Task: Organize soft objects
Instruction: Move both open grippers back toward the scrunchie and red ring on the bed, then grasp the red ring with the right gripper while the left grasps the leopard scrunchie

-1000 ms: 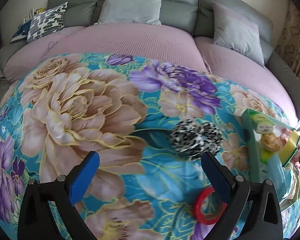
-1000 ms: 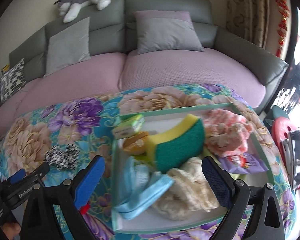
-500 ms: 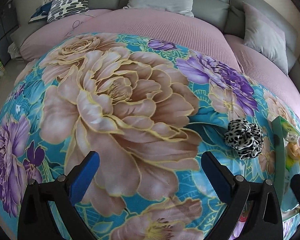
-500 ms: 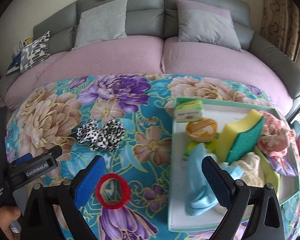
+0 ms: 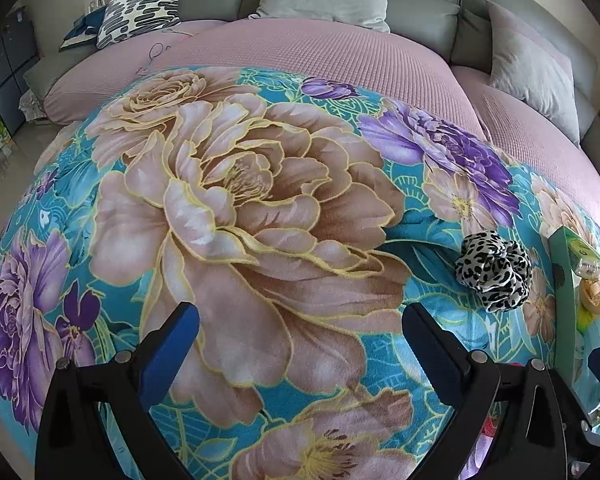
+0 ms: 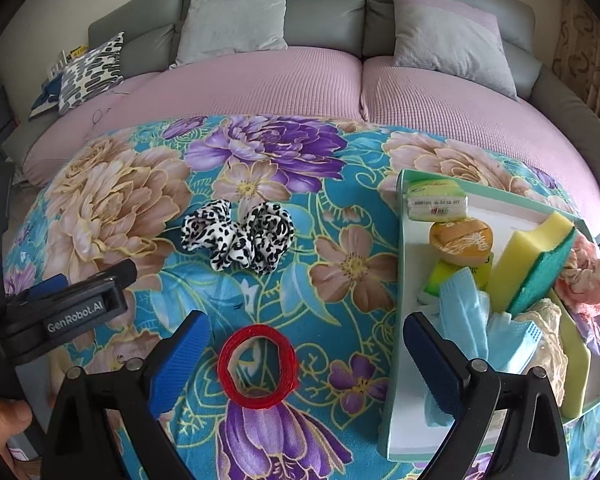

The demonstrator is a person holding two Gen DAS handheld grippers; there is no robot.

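Note:
A black-and-white leopard scrunchie [image 6: 239, 239] lies on the floral blanket [image 6: 132, 200]; it also shows at the right of the left wrist view [image 5: 494, 274]. A red ring-shaped hair tie [image 6: 257, 365] lies on the blanket between the fingers of my right gripper [image 6: 305, 360], which is open and empty just above it. A green tray [image 6: 400, 264] at the right holds a yellow-green sponge [image 6: 532, 264], a blue cloth [image 6: 466, 312], a pink cloth [image 6: 588, 276] and small packets. My left gripper [image 5: 300, 350] is open and empty over the blanket, left of the scrunchie.
A grey sofa with a pink cover [image 6: 260, 88] lies behind the blanket, with grey cushions [image 6: 236, 12] and a patterned pillow [image 6: 90, 72]. The left gripper's body [image 6: 68, 312] shows at the left of the right wrist view. The tray edge [image 5: 560, 288] shows at the left view's right side.
My right gripper has swung left from over the tray to over the red hair tie. My left gripper has moved left, so the scrunchie has shifted toward the right edge of its view.

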